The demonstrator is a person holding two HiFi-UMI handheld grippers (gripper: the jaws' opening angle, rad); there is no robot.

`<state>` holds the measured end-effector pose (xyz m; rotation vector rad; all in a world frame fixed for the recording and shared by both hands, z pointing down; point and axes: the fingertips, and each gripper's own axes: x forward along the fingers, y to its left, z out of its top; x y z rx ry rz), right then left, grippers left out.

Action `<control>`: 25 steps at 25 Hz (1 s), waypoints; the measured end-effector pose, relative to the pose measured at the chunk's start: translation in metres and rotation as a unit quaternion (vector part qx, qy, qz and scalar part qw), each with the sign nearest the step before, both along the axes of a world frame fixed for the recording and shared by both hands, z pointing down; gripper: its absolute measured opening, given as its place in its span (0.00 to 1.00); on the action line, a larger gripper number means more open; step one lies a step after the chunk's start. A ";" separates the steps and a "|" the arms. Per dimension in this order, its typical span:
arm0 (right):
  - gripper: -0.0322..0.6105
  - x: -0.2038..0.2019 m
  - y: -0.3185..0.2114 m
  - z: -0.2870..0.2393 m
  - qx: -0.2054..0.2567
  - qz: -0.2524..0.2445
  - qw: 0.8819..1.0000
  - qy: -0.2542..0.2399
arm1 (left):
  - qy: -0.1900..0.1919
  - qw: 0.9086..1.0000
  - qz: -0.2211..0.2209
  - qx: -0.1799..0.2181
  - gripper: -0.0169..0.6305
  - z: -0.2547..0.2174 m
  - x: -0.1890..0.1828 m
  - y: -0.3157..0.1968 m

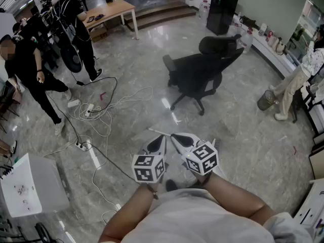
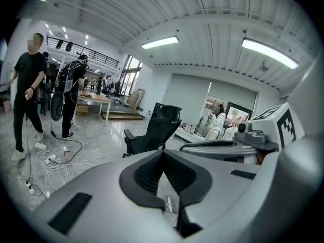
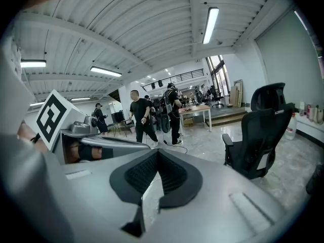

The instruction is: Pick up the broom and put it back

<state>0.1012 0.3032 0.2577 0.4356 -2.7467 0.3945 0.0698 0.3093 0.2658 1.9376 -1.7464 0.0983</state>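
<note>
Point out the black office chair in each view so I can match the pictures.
Head view: the black office chair stands on the open floor, upper middle.
Left gripper view: it is left of centre, in mid-distance.
Right gripper view: it is at the right side, closer and larger.
Shared landmark: the wooden table by the steps, beyond the chair.

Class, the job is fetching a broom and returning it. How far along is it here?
Done: nothing visible; no broom shows. In hand: nothing, the left gripper and right gripper are shut and empty, facing the chair. Left, seemingly: finding, lifting and returning the broom.
</note>
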 end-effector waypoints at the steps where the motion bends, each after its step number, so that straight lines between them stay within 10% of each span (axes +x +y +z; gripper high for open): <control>1: 0.05 0.000 0.000 0.000 0.000 0.000 1.000 0.000 | 0.001 1.000 0.000 0.000 0.04 0.000 0.000 0.000; 15: 0.05 -0.005 -0.004 0.001 -0.010 -0.023 1.000 0.000 | 0.008 1.000 -0.008 -0.003 0.04 0.005 -0.003 -0.008; 25: 0.05 -0.008 -0.106 0.043 -0.049 -0.055 0.997 0.010 | 0.014 0.997 -0.062 -0.045 0.04 0.044 -0.019 -0.082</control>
